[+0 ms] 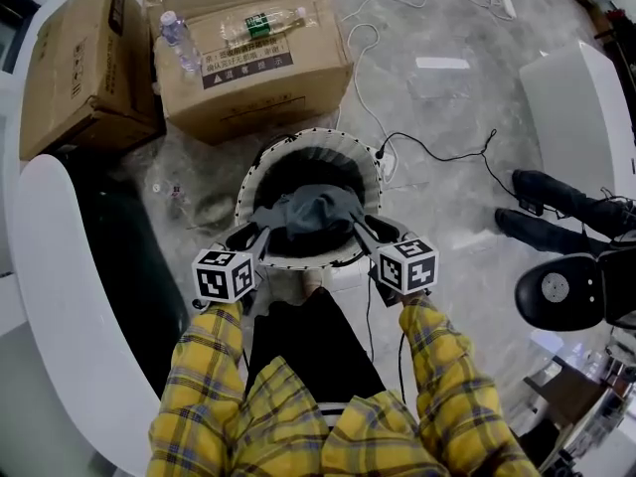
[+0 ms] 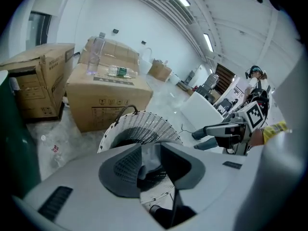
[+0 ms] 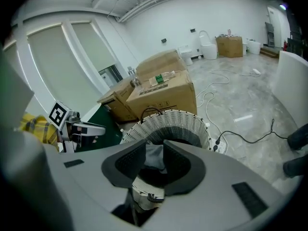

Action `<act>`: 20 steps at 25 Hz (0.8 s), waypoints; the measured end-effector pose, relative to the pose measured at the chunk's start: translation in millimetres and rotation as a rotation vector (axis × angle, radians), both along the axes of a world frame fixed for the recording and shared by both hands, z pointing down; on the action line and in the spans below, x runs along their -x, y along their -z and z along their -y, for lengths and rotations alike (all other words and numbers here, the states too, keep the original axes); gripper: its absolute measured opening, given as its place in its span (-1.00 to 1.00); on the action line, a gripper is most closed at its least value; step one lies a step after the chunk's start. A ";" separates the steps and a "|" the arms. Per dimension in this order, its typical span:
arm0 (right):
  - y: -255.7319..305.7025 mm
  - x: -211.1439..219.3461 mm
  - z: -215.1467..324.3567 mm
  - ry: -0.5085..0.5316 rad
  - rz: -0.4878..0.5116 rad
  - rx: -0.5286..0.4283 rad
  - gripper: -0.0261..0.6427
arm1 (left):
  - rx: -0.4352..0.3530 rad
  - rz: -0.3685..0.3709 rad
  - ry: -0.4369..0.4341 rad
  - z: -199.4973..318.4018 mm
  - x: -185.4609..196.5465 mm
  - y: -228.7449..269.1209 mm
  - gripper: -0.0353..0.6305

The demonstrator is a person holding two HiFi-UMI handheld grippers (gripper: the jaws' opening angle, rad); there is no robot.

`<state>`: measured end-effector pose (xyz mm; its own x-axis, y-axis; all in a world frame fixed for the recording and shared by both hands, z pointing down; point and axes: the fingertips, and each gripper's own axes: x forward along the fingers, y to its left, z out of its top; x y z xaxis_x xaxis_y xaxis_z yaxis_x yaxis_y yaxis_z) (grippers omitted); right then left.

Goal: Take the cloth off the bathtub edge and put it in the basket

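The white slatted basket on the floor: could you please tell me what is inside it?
A crumpled grey cloth sits in the dark mouth of the white slatted basket. Anything beneath it, including the basket's bottom, is covered by the cloth and shadow.

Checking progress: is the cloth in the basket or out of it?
In: the grey cloth lies bunched within the rim of the white basket; how deep, cannot tell.

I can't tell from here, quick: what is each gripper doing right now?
Left gripper: open, cloth between its jaws.
Right gripper: open, cloth between its jaws.
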<state>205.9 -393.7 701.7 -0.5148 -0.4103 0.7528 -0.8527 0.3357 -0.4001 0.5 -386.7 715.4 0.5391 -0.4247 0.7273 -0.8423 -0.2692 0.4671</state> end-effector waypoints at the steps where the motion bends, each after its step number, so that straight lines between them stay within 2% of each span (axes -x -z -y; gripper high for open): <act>1: 0.6 -2.1 -0.5 -0.013 -0.002 -0.001 -0.58 | 0.004 -0.008 0.010 0.3 1.0 1.5 -0.55; 4: 3.8 -4.4 -5.4 -0.046 -0.002 0.002 -0.62 | 0.015 -0.030 0.021 -2.2 1.3 8.7 -0.57; 8: 12.8 -4.0 -12.4 -0.068 -0.001 -0.007 -0.72 | -0.003 -0.061 0.026 -6.6 -4.0 25.6 -0.73; 14: 35.6 -2.7 -20.2 -0.086 0.012 -0.041 -0.77 | -0.059 -0.133 0.082 -12.0 -11.1 61.1 -0.77; 20: 58.5 -4.3 -34.9 -0.104 0.019 -0.074 -0.79 | -0.126 -0.154 0.102 -18.1 -17.1 88.7 -0.78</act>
